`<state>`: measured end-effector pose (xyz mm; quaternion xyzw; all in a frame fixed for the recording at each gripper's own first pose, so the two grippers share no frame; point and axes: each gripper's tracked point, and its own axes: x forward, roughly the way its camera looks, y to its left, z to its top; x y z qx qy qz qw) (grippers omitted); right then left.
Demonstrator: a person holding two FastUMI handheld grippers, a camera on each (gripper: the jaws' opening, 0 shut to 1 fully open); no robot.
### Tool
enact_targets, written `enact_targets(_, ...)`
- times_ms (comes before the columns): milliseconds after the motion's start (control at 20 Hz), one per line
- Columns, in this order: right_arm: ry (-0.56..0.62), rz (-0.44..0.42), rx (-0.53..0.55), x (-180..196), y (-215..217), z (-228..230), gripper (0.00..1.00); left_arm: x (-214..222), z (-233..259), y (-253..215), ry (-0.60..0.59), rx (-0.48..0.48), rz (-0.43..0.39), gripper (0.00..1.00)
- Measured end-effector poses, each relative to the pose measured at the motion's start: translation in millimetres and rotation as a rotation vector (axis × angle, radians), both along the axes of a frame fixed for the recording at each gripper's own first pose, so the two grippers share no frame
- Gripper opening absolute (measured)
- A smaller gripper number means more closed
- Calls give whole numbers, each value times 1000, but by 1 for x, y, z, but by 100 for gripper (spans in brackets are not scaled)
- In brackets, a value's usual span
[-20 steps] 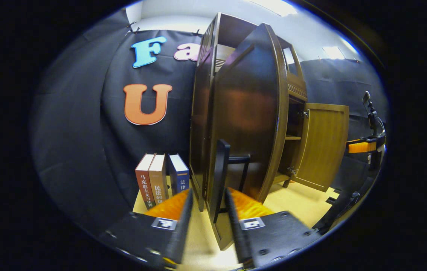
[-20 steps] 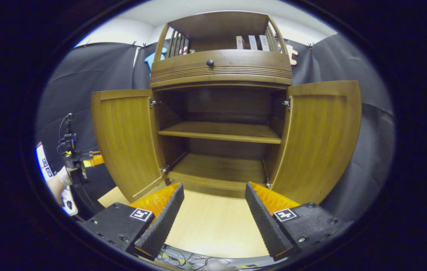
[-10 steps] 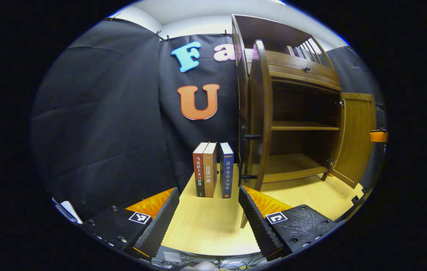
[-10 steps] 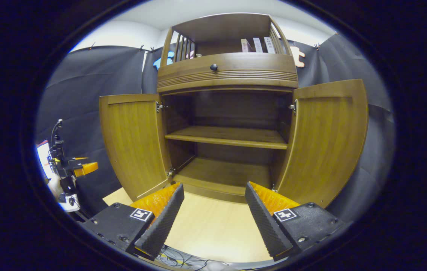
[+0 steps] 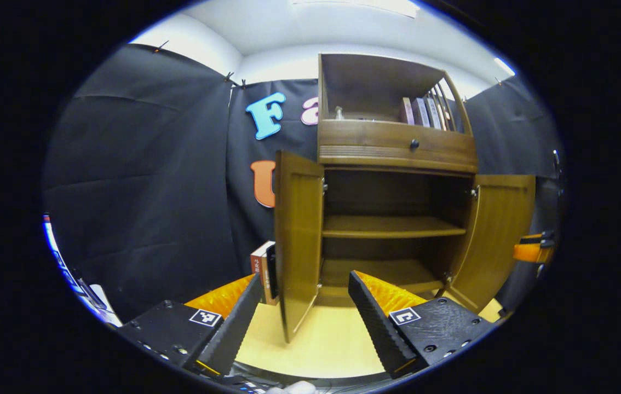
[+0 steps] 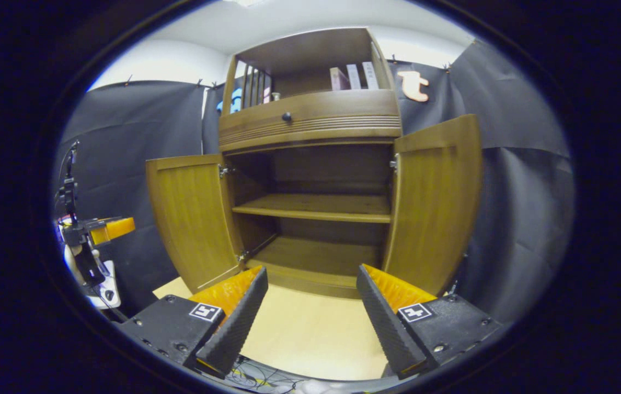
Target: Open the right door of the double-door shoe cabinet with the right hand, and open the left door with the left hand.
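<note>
A pale wooden tabletop (image 5: pixel 321 345) fronts black cloth walls. In the left gripper view, the brown shoe cabinet (image 5: pixel 392 148) stands at the centre with its left door (image 5: pixel 297 241) and right door (image 5: pixel 499 235) both swung wide, baring two empty shelves. Books (image 5: pixel 263 268) stand just beside the left door. The left gripper (image 5: pixel 302 309) is spread, holding nothing. In the right gripper view, the cabinet is straight ahead, both doors open; the right gripper (image 6: pixel 310 306) is spread and empty.

Both tools (image 5: pixel 304 312) (image 6: pixel 310 309) agape, empty
</note>
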<state>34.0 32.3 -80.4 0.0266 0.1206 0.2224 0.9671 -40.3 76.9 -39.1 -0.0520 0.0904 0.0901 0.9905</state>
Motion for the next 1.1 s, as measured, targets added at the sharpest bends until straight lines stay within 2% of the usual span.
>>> enact_targets(50,-1,-15,13,-1,-9,3,100,1,8,-9,-16,14,16,95)
enact_targets(100,-2,-33,22,-2,-20,5,100,1,16,-23,-31,30,23,95)
enact_targets(150,-6,-53,33,-2,-29,7,100,2,22,-37,-41,46,25,100)
enact_targets(200,-9,-74,42,-4,-40,9,100,3,25,-54,-47,48,20,95)
enact_targets(400,-16,-160,69,-9,-74,11,100,5,21,-121,-30,18,-45,96)
enact_targets(450,-21,-172,74,-12,-77,15,100,3,20,-131,-24,22,-47,100)
enact_targets(550,-33,-174,79,-19,-80,17,99,0,18,-148,-20,25,-54,96)
enact_targets(600,-39,-171,81,-22,-80,18,100,-2,17,-152,-18,27,-55,100)
enact_targets(650,-45,-168,83,-26,-80,18,100,-3,19,-156,-19,34,-62,96)
enact_targets(750,-55,-167,86,-32,-80,20,99,-8,20,-161,-15,49,-64,100)
enact_targets(800,-58,-164,87,-35,-78,21,99,-11,20,-162,-14,52,-64,95)
enact_targets(900,-57,-161,87,-38,-73,21,100,-15,21,-161,-13,57,-60,100)
enact_targets(1000,-59,-160,85,-41,-68,22,100,-18,19,-157,-10,74,-55,96)
enact_targets(1100,-75,-157,85,-44,-61,28,100,-20,16,-149,1,87,-54,96)
